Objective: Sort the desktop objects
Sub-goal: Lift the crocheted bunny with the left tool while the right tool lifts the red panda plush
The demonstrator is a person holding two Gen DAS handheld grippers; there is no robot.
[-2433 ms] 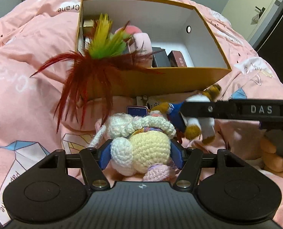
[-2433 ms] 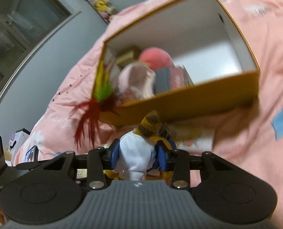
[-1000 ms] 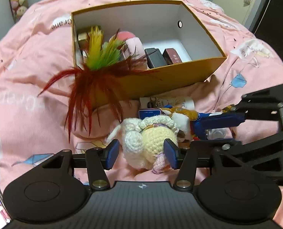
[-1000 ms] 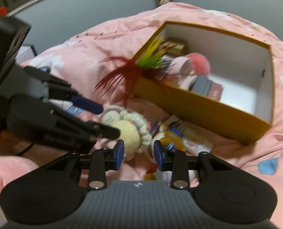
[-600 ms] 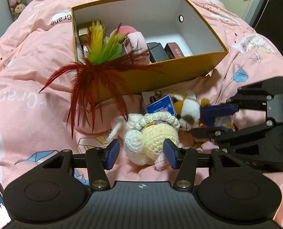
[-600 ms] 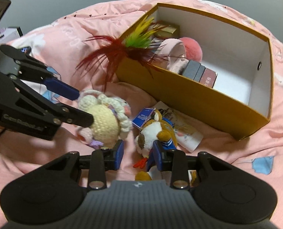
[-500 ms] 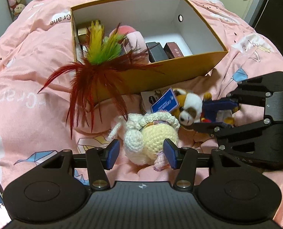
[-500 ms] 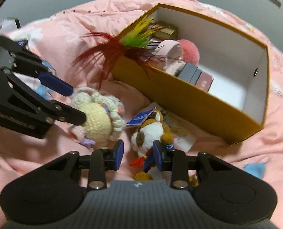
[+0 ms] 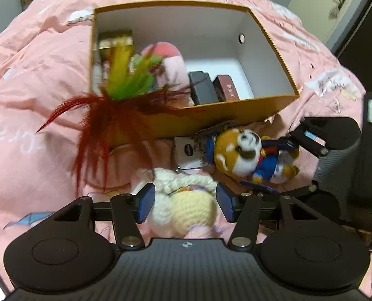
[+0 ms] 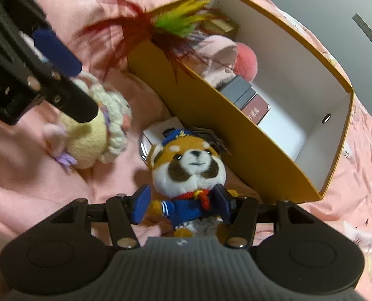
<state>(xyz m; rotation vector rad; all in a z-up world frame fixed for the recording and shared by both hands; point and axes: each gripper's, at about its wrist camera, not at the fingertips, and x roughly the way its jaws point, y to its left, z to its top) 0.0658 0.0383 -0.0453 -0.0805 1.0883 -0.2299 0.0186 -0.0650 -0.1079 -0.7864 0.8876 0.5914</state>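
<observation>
step: two soft toys not yet in the box; both tongs are set around a toy, neither gripped.
left tongs [image 9: 184, 204]: blue pads apart, straddling the crocheted doll [image 9: 186, 205]; whether the pads touch the yarn, cannot tell.
right tongs [image 10: 183, 207]: pads apart, either side of the red panda plush [image 10: 189, 173] at its blue sailor jacket; small gaps show on both sides.
box [image 10: 236, 135]: mustard cardboard, white inside, ahead of both tongs, beyond the toys; right half of the floor is bare.
next move (judgement): shut on each toy's body, lift above the near wall, release over the bare floor; the feather toy [image 9: 115, 105] draped over the near left corner could snag the doll.
count outside the box: 1 doll, 1 plush, 1 white card [image 9: 186, 153] beneath the plush.
count inside the box: 2 dark small boxes [image 9: 214, 90], 1 gold box, 1 pink ball, 1 pink fabric item.
surface: pink bedding [image 9: 30, 95].
</observation>
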